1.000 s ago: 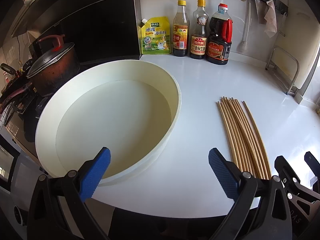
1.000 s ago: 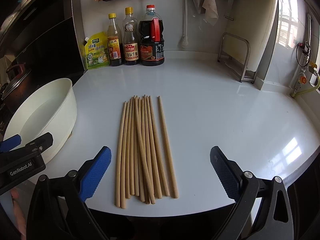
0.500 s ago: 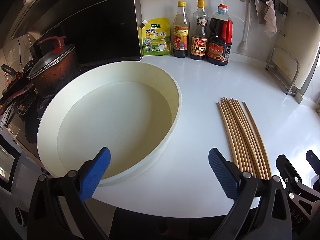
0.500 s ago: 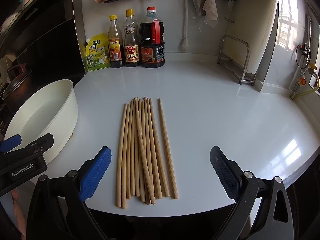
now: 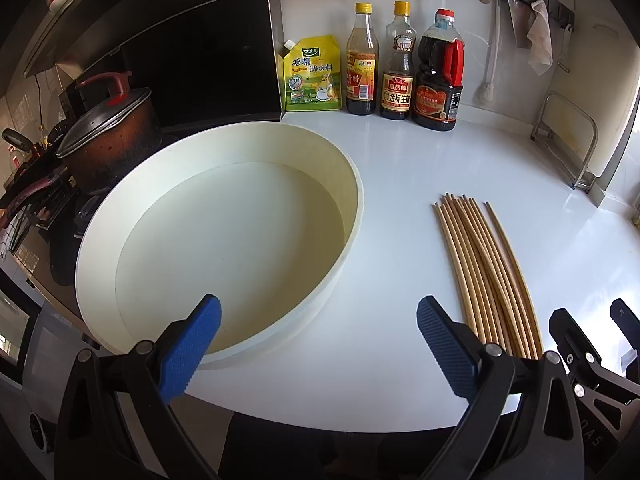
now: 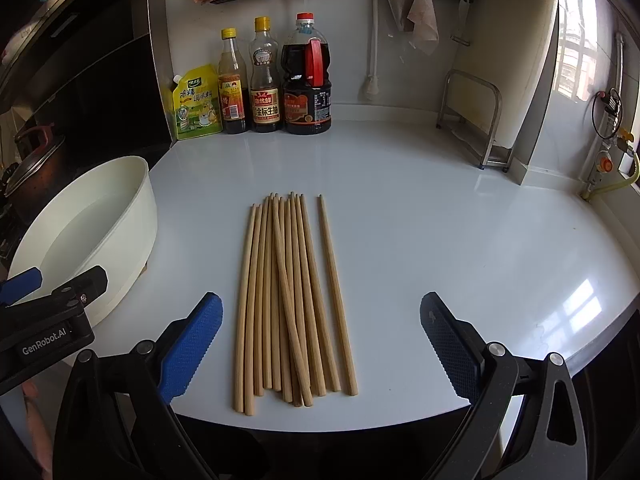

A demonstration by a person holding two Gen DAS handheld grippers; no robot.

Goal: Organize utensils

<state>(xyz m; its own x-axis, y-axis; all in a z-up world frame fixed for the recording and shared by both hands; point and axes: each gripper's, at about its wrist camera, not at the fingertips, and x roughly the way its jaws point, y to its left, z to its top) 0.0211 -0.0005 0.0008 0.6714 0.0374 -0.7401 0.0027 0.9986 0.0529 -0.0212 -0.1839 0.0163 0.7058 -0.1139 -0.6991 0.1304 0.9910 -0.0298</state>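
- The white glossy desk (image 6: 420, 208) carries everything and fills most of both views.
- A large round cream plastic basin (image 5: 352, 208) sits on the left part of the desk, its far left side reaching over the desk edge; it holds nothing that can be seen.
- The left gripper (image 5: 318, 346) hangs over the near edge of the desk, its blue-padded jaws spread wide and holding nothing; the left pad lies over the basin's near rim, the right pad over bare desk between the basin and the chopsticks.
- The right gripper (image 6: 320, 344) hangs over the near desk edge with its jaws spread wide and empty, one pad on each side of the near ends of the chopsticks, touching none.
- A bundle of light wooden chopsticks (image 6: 280, 300) lies flat on the desk to the right of the basin, pointing away from the camera; most lie side by side, one crosses the others at a slant, and one lies slightly apart on the right.
- A dark lidded cooking pot (image 5: 108, 140) stands beyond the basin on the left.
- A dark soy sauce jug with a red handle (image 6: 307, 88), two yellow-capped glass bottles (image 6: 265, 80) and a yellow seasoning pouch (image 6: 196, 104) line the back wall.
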